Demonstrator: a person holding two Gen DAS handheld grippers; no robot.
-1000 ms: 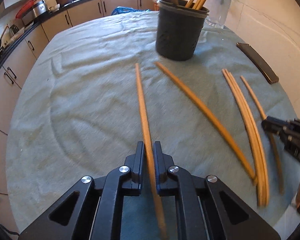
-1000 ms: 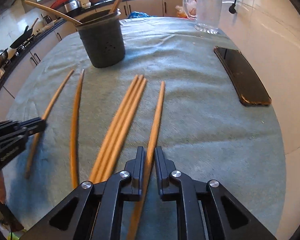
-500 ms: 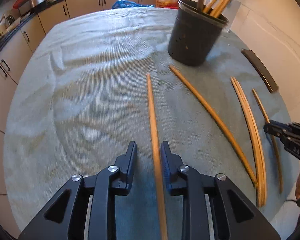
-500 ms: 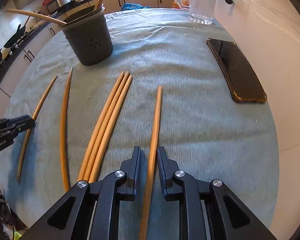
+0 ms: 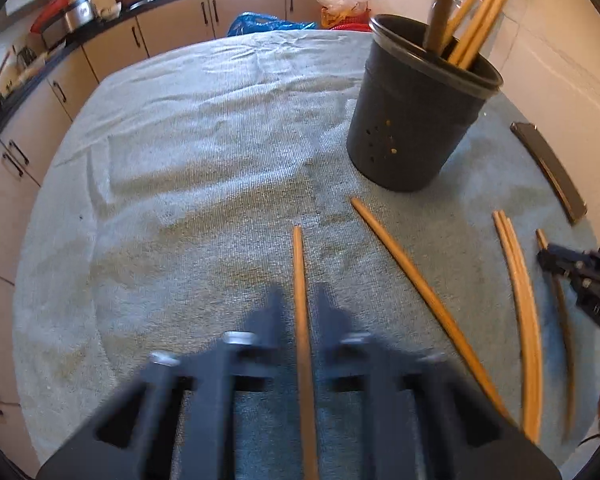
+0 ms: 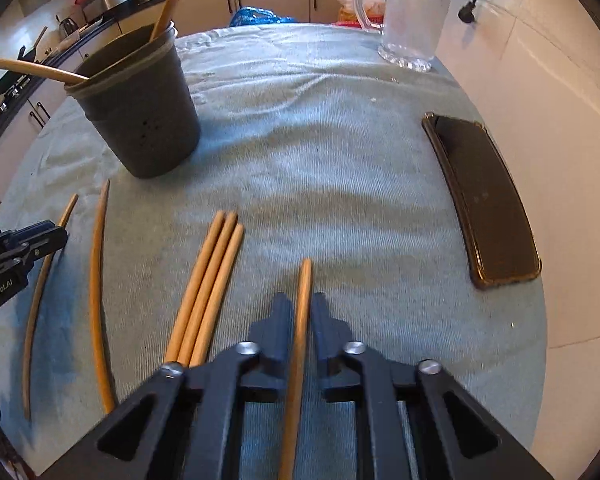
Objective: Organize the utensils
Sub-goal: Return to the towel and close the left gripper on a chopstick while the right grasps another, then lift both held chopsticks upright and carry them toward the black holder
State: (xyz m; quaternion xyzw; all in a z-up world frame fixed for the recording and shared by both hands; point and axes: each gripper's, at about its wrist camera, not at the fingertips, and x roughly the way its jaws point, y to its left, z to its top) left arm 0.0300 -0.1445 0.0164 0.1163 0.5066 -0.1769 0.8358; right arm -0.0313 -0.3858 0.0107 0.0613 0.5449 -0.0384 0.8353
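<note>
Each of my tongs, left [image 5: 299, 304] and right [image 6: 302, 312], apparently clamps one chopstick [image 5: 302, 320]; several already stand in the holder [image 5: 416, 120], four wait.

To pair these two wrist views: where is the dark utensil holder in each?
Left wrist view: the dark utensil holder stands upper right, chopsticks sticking out.
Right wrist view: the holder stands upper left.
Shared landmark: the phone, at the right edge in the left view, at the right in the right view.
</note>
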